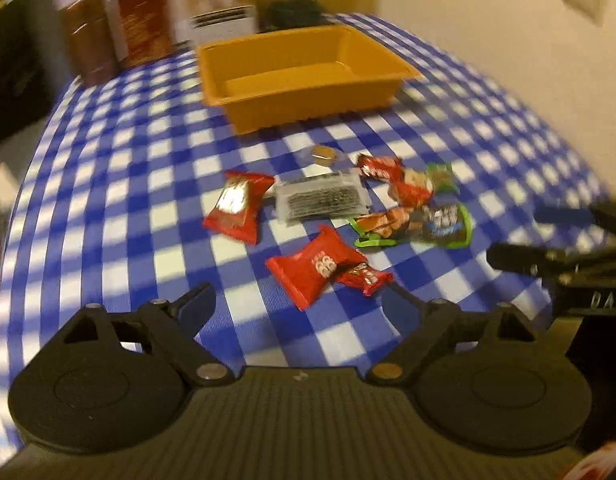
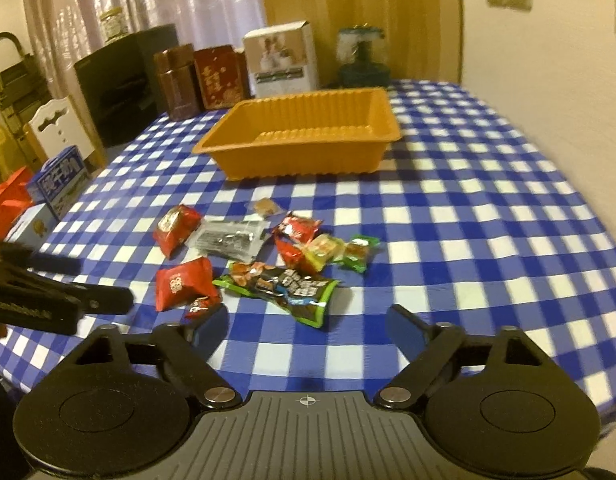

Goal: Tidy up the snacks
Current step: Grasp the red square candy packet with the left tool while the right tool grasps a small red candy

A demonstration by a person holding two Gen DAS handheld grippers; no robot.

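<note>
Several snack packets lie loose on the blue checked tablecloth: red packets (image 1: 316,266) (image 2: 182,282), a clear packet of dark strips (image 1: 322,200) (image 2: 227,239), and a green-edged dark packet (image 1: 422,224) (image 2: 281,282). An empty orange tray (image 1: 308,80) (image 2: 303,136) stands behind them. My left gripper (image 1: 301,306) is open and empty, just short of the nearest red packet. My right gripper (image 2: 308,326) is open and empty, just short of the green-edged packet. Each gripper shows at the other view's edge.
Brown and red tins (image 2: 199,76), a white box (image 2: 283,58) and a dark jar (image 2: 362,58) stand at the table's far edge. A blue carton (image 2: 61,178) sits at the left edge. A wall (image 2: 548,60) runs along the right side.
</note>
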